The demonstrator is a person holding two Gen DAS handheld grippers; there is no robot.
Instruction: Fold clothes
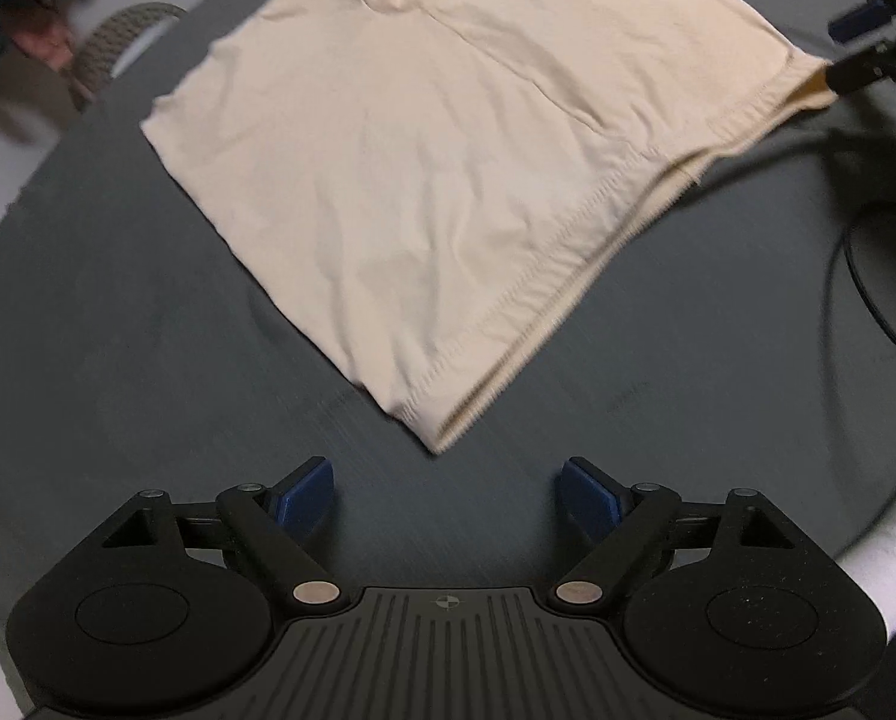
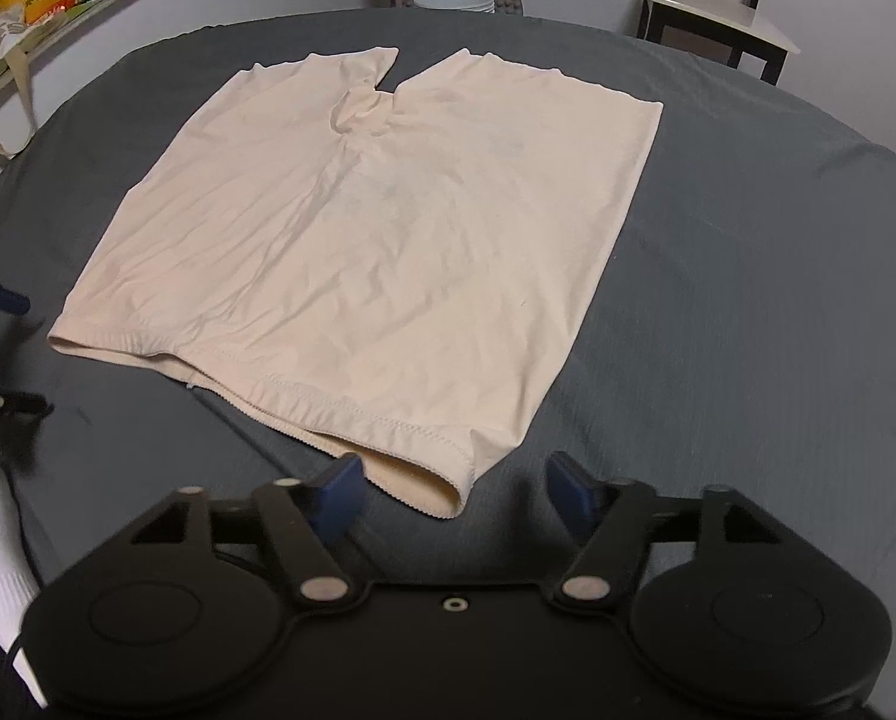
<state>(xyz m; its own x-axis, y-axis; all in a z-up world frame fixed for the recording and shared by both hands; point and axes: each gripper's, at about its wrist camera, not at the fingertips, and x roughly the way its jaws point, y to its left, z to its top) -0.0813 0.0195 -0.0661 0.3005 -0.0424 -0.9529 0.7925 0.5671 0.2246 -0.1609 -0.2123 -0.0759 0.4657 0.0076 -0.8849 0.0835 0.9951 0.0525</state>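
Right wrist view: your right gripper [image 2: 451,489] and left gripper [image 1: 446,495] both gape empty; the garment [image 2: 364,252] looks thin and limp, so pinch its hem corners.

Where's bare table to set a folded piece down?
Bare grey cloth right of the beige garment, out to the table edge; also a strip beyond its far edge. Crowded at the near hem, where both open grippers, left and right, sit.

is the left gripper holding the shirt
No, the left gripper is open above bare table cover, just short of the shirt corner.
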